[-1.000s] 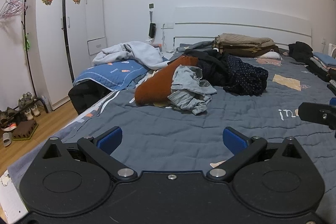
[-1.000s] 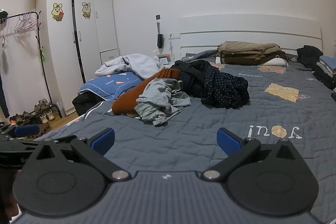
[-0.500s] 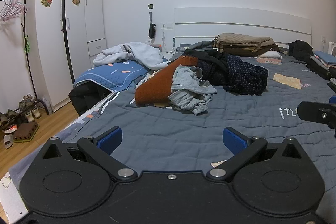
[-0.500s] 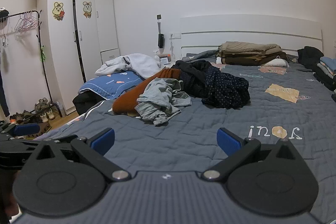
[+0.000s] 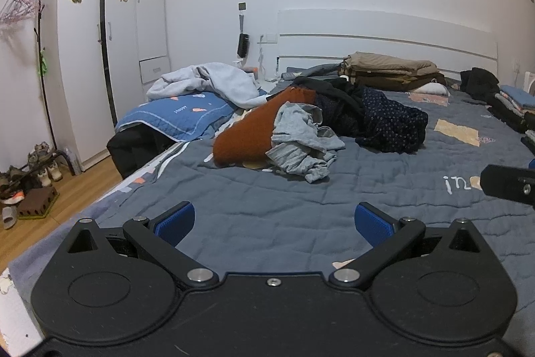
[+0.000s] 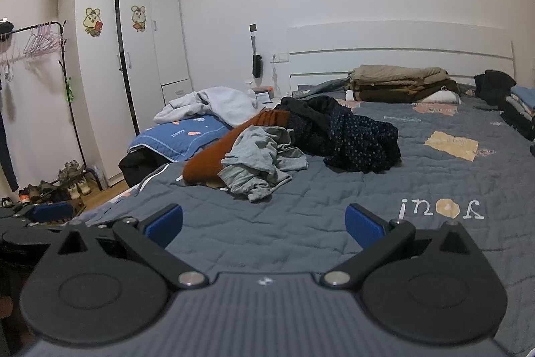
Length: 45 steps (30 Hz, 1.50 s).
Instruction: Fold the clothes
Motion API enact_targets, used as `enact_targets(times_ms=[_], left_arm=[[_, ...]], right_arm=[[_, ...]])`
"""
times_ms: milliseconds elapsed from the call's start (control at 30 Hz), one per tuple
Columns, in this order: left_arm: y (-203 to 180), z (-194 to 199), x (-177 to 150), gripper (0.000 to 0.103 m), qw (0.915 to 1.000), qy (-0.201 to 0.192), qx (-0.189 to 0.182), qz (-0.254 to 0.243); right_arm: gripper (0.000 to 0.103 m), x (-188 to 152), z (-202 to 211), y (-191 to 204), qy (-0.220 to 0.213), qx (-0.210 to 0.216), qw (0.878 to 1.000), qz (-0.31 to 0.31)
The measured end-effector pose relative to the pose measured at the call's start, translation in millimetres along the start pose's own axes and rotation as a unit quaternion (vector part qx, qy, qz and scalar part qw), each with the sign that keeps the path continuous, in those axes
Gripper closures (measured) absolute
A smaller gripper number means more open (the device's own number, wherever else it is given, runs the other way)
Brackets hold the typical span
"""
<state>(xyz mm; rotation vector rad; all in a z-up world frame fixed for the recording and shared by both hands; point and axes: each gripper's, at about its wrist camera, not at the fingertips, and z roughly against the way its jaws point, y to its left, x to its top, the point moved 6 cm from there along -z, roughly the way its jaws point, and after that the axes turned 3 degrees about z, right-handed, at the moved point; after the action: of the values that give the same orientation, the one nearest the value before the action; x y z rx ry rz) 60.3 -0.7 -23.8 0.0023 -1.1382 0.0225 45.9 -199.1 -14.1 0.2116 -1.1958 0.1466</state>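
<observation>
quilt [image 6: 301, 223] | white letters "inoy" upside down | jaws spread, 2 grippers

- We see a crumpled grey shirt [image 5: 301, 143] at mid-frame, lying against a rust-orange garment [image 5: 257, 131] to its left.
- Behind them to the right we see a dark dotted piece [image 5: 391, 122] bunched with a black one [image 5: 327, 86].
- Upper centre right, we find a folded tan and brown stack [image 5: 391, 71]; folded piles [image 5: 515, 109] sit at the right edge.
- A pale grey top [image 5: 214, 82] sprawls left of centre.
</observation>
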Motion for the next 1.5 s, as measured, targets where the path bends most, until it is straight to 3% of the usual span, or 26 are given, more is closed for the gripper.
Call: enact_targets(times_ms=[400, 733, 1000, 1133, 1500], left_arm=[[-4, -14, 1, 0.000, 0.9999, 0.012, -0.007, 0.003], [8, -28, 5, 0.000, 0.9997, 0.019, -0.005, 0.013], [29, -41, 14, 0.000, 0.9997, 0.014, -0.012, 0.014], [48, -51, 19, 0.000, 0.9992, 0.013, -0.009, 0.037], [67, -69, 9, 0.000, 0.9982, 0.024, 0.015, 0.054]], right_arm=[[0.000, 7, -17, -5, 0.014, 0.001, 1.000, -0.005], [0.000, 17, -59, -4, 0.024, 0.015, 1.000, 0.001], [0.000, 15, -122, -3, 0.036, 0.032, 0.999, 0.014], [0.000, 11, -162, -4, 0.040, 0.043, 0.998, 0.021], [0.002, -13, -291, -12, 0.052, 0.064, 0.996, 0.021]])
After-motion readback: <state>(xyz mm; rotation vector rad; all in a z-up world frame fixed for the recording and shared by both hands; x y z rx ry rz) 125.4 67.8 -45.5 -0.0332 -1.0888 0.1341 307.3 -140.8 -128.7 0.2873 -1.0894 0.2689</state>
